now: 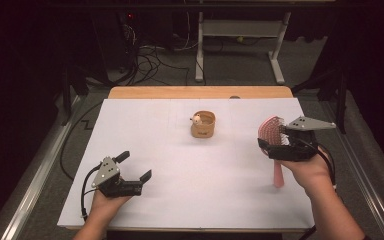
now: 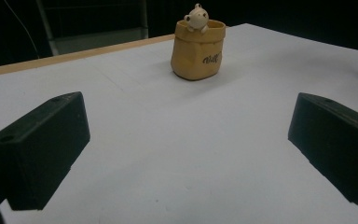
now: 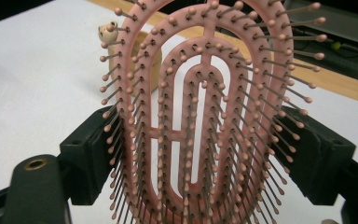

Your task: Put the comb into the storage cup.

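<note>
Right hand-held gripper (image 1: 275, 145): clamping the pink hairbrush (image 1: 273, 134) at three o'clock on the desk (image 1: 180, 165).
Left hand-held gripper (image 1: 136, 166): resting at seven o'clock, jaws standing apart, holding nothing.

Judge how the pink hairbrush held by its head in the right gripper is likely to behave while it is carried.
The hairbrush is gripped across its bristled head, so the springy-looking bristles may let it shift. Its slotted, open frame suggests it is light. The handle hangs down below the right gripper, so it may swing or pivot if moved quickly.
</note>
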`<action>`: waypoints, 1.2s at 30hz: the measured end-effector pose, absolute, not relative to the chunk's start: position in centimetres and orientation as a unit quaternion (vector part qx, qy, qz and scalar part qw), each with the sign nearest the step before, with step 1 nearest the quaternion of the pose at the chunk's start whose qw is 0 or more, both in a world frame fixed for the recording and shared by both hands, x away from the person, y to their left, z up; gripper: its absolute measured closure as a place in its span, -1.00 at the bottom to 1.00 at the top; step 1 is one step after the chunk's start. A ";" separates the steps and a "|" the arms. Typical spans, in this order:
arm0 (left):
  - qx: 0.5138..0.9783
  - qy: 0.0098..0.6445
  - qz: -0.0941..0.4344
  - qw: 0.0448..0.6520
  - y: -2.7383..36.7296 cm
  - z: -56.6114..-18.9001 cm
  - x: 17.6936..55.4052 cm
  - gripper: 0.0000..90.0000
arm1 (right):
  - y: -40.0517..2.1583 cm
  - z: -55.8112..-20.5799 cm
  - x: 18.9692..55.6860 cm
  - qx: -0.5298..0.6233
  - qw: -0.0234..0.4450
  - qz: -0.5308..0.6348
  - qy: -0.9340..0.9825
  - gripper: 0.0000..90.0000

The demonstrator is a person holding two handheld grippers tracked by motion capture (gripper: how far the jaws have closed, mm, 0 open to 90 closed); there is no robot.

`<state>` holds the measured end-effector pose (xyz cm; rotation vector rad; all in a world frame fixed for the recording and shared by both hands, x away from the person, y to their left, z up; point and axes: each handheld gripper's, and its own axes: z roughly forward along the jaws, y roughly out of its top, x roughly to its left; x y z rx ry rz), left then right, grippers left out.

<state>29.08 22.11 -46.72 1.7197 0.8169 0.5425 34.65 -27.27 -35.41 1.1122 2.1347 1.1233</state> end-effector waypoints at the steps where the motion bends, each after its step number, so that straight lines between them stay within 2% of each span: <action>1: 0.726 0.345 0.229 0.549 22.1 -46.7 29.1 -1.00 | -27.3 -35.5 34.6 0.408 0.241 0.416 0.776 -0.54; 11: 0.731 0.341 0.227 0.546 22.0 -46.8 29.1 -1.00 | -27.0 -35.4 34.1 0.398 0.263 0.448 0.757 -0.55; 36: 0.722 0.337 0.243 0.554 22.3 -46.5 28.9 -1.00 | -25.9 -35.4 34.5 0.388 0.282 0.485 0.731 -0.55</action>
